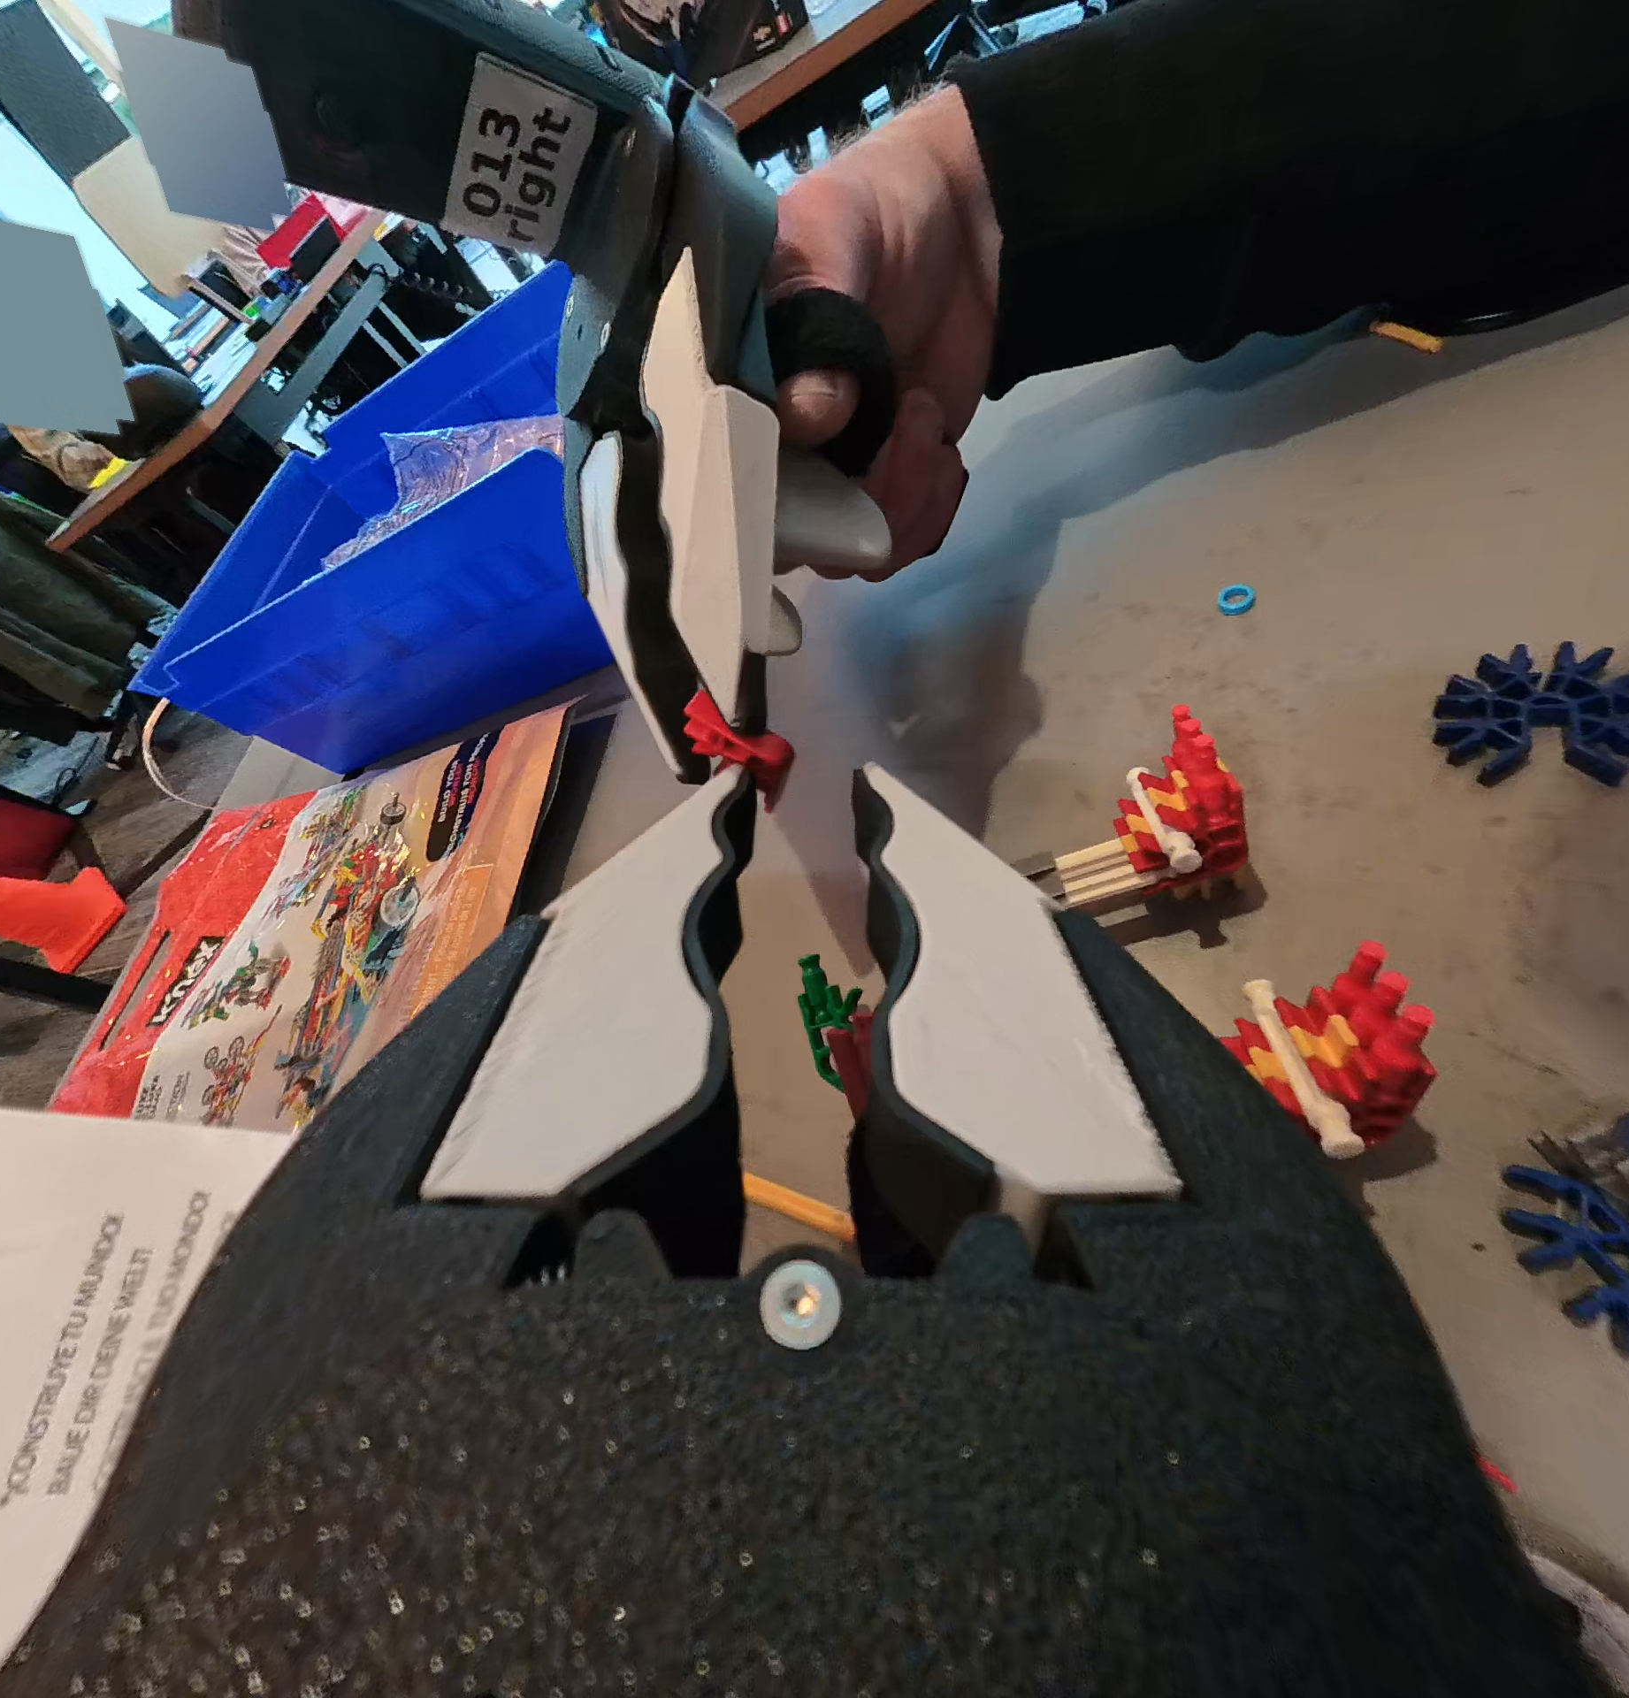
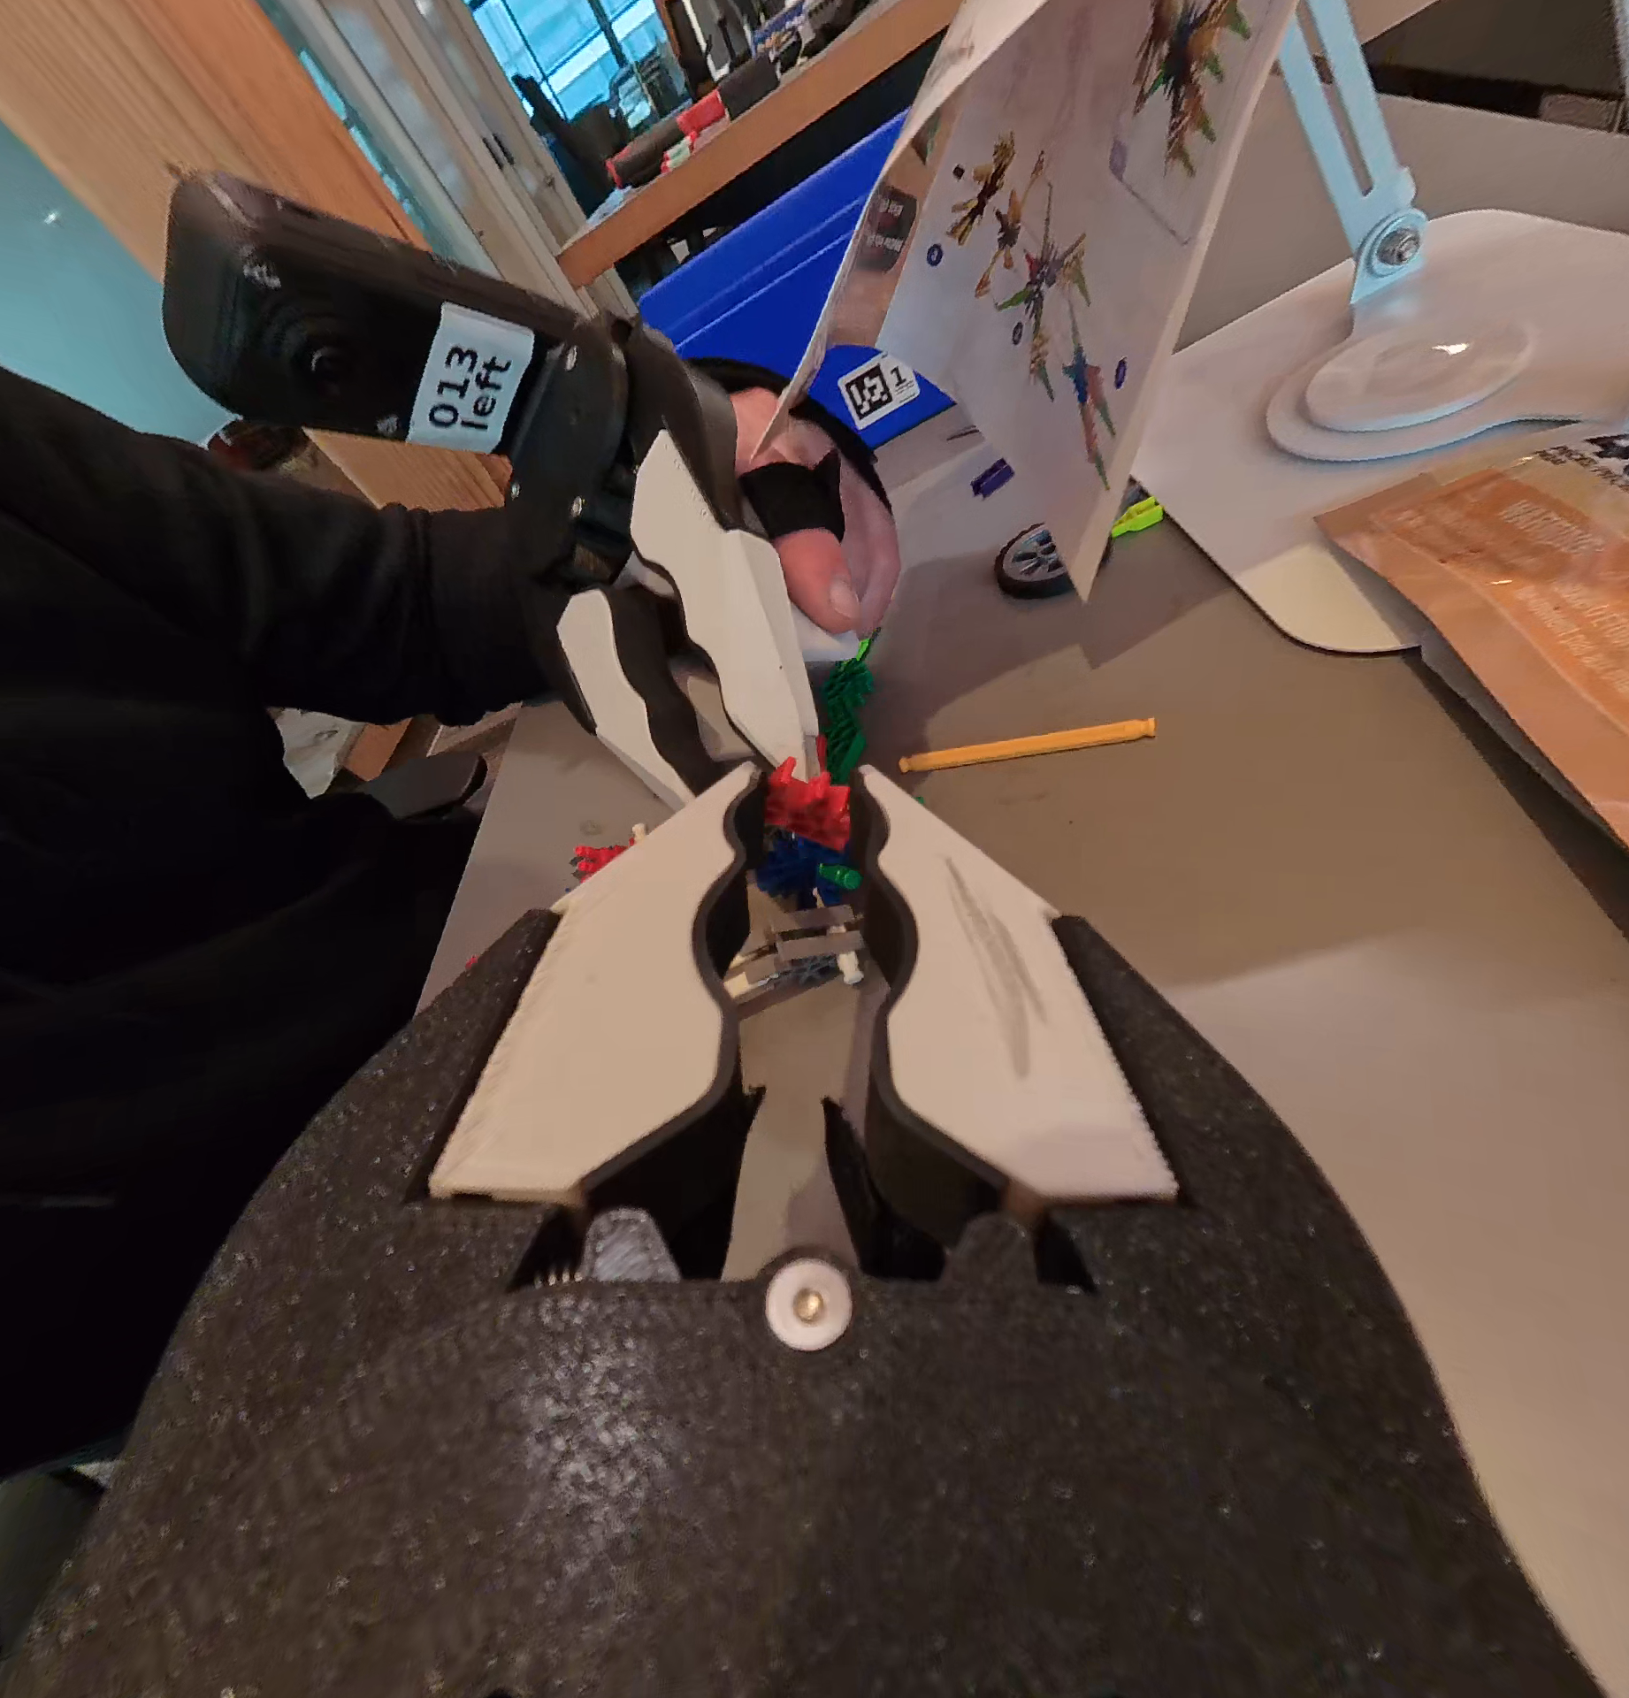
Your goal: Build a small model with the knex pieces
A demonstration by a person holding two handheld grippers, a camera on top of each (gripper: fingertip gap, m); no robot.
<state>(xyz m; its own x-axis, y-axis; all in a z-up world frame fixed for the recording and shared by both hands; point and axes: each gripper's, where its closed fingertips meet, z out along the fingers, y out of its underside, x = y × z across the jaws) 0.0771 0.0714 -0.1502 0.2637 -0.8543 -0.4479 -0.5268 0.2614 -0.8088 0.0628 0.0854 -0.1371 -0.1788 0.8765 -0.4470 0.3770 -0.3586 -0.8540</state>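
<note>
In the right wrist view my right gripper [image 2: 809, 774] is shut on a small red connector [image 2: 806, 804], held at its fingertips above the grey table [image 2: 1252, 919]. The same connector shows in the left wrist view [image 1: 739, 749], pinched by the right gripper coming down from above. My left gripper [image 1: 803, 776] is open; its left fingertip [image 1: 742, 790] is right at the red connector, the other finger stands apart. Below the held piece lie a blue connector [image 2: 788, 864] and a grey-white assembly [image 2: 802, 956]. A green connector [image 1: 822, 1011] lies on the table under my left gripper.
Two red connector stacks with white rods [image 1: 1178, 818] [image 1: 1335, 1047], blue snowflake connectors [image 1: 1555, 712] and a blue ring [image 1: 1235, 600] lie to the right. A yellow rod [image 2: 1027, 742], a wheel [image 2: 1031, 560], an instruction sheet [image 2: 1050, 276], blue bins [image 1: 407, 588] and the kit box [image 1: 315, 937] surround the spot. The tips of both grippers are at nearly the same place. The wheel [image 2: 1031, 560] is about 20 cm from both grippers' fingertips.
</note>
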